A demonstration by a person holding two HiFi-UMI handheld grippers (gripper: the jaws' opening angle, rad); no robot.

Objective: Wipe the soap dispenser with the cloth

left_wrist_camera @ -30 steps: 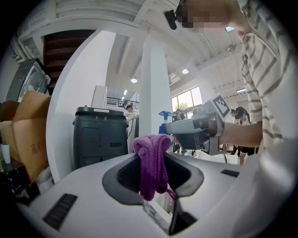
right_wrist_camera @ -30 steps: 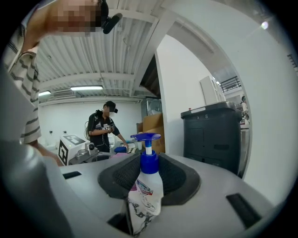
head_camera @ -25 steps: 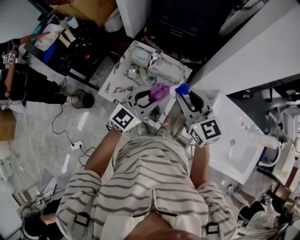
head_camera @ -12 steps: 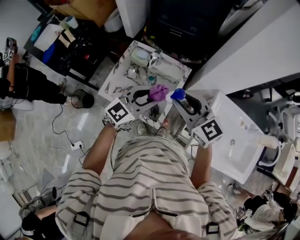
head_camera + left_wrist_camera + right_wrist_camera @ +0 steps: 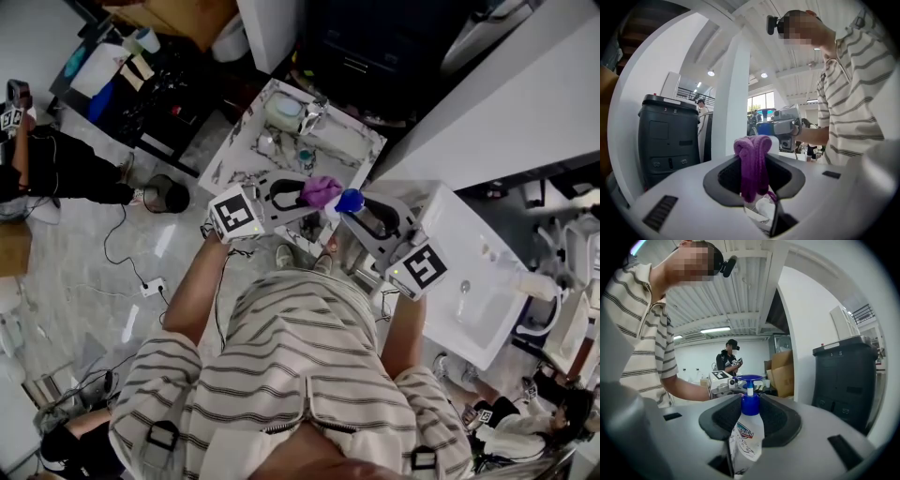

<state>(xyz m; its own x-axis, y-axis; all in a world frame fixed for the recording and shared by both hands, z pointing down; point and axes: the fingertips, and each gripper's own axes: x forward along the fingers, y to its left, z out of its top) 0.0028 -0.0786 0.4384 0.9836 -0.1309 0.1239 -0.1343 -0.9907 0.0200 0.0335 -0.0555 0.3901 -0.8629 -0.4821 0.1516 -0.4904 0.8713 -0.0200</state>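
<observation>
our left claw [image 5: 311,193] is clamped on the bunched purple cloth [image 5: 751,154]. our right claw [image 5: 362,210] grips the soap dispenser [image 5: 746,434] by its body, jaws partway apart around it. at the centre of the head view both are held clear of the desk [image 5: 246,141]. the cloth sits just left of the blue pump [image 5: 349,200], seemingly not touching. the bottle's long axis appears to run along the right claw, pump foremost, so we judge the cloth must go rightward onto the body.

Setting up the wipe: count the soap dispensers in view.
1: the soap dispenser, blue pump up, gripped in the right tongs; other things on the marble table are too small to tell.
</observation>
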